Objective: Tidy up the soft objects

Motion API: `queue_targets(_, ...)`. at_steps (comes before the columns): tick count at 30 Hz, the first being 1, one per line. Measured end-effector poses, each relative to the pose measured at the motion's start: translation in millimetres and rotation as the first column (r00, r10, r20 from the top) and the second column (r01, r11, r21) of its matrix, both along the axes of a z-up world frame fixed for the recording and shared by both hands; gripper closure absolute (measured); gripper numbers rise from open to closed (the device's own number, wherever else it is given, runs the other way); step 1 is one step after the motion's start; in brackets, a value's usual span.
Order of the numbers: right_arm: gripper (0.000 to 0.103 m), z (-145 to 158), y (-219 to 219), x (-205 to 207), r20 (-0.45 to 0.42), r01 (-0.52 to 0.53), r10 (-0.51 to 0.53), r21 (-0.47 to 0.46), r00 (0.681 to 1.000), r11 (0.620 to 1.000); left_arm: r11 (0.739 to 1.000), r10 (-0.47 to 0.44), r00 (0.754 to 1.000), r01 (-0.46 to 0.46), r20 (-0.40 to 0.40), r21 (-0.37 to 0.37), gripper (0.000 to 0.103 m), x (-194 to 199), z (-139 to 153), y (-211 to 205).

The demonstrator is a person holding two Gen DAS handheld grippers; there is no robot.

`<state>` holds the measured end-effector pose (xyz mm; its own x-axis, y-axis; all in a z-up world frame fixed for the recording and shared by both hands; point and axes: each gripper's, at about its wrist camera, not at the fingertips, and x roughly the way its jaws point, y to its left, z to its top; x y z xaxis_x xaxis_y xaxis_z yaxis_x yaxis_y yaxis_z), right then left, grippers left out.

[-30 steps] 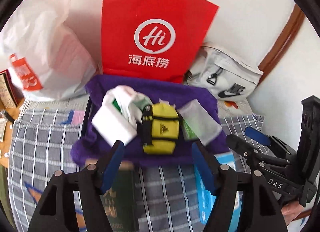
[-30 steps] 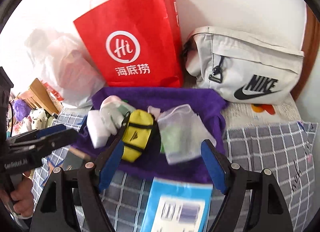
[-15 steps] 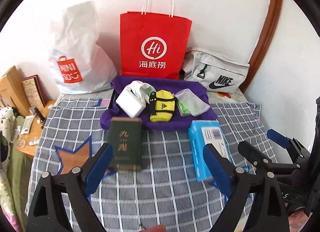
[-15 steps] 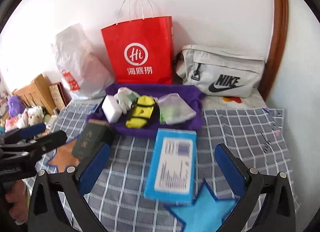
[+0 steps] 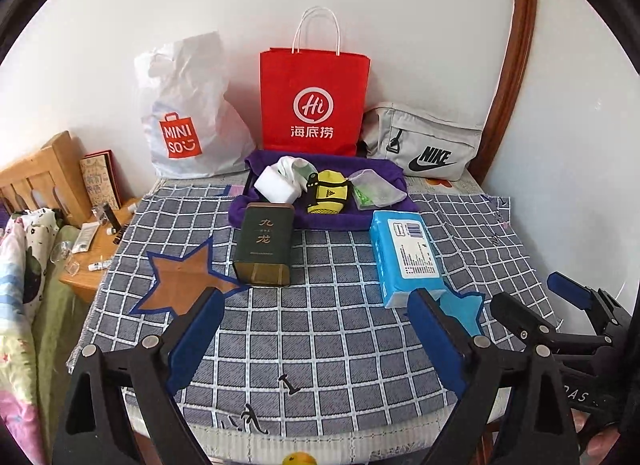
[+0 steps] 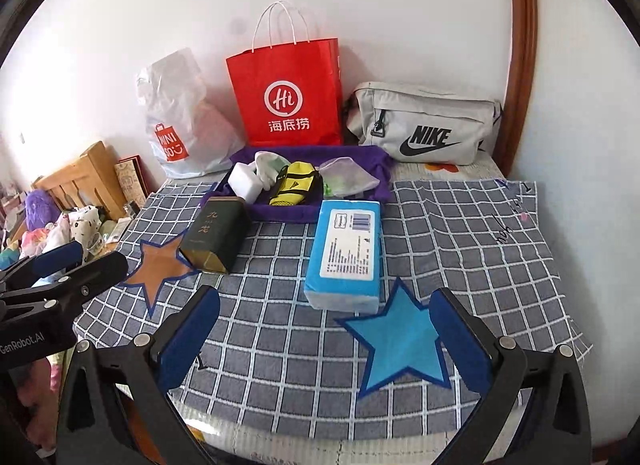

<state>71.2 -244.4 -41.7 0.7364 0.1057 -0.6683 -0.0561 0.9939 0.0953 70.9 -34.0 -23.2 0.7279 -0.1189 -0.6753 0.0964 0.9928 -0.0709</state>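
A purple cloth tray (image 5: 384,221) (image 6: 360,157) at the back of the table holds a white sponge block (image 5: 274,187) (image 6: 246,181), a white-green sock bundle (image 5: 296,169) (image 6: 268,163), a yellow pouch (image 5: 328,197) (image 6: 296,185) and a clear mesh bag (image 5: 374,191) (image 6: 348,179). A blue tissue pack (image 5: 408,255) (image 6: 346,257) and a dark green tin (image 5: 266,243) (image 6: 216,239) lie in front of it. My left gripper (image 5: 316,341) and right gripper (image 6: 324,341) are open and empty, low over the table's front edge.
A checked cloth (image 5: 320,337) covers the table, with a brown star (image 5: 180,277) and a blue star (image 6: 400,345). A red paper bag (image 5: 314,101), a white Miniso bag (image 5: 188,121) and a grey Nike bag (image 5: 424,145) stand against the wall. A wooden nightstand (image 5: 92,261) is left.
Both grippers have pulled back from the purple tray to the table's front edge, open and empty throughout. The objects have not moved.
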Motion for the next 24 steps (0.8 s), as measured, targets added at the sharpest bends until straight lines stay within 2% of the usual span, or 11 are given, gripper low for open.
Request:
queue_targets(10,0.000,12,-11,-37,0.048,0.014,-0.014,-0.003,0.999,1.000,0.999,-0.017,0.999,0.016,0.039,0.036,0.010,-31,7,-13)
queue_targets(24,0.000,12,-7,-47,0.047,0.005,-0.005,-0.003,0.999,1.000,1.000,-0.007,0.999,0.005,0.045,0.026,0.010,-40,9,-9)
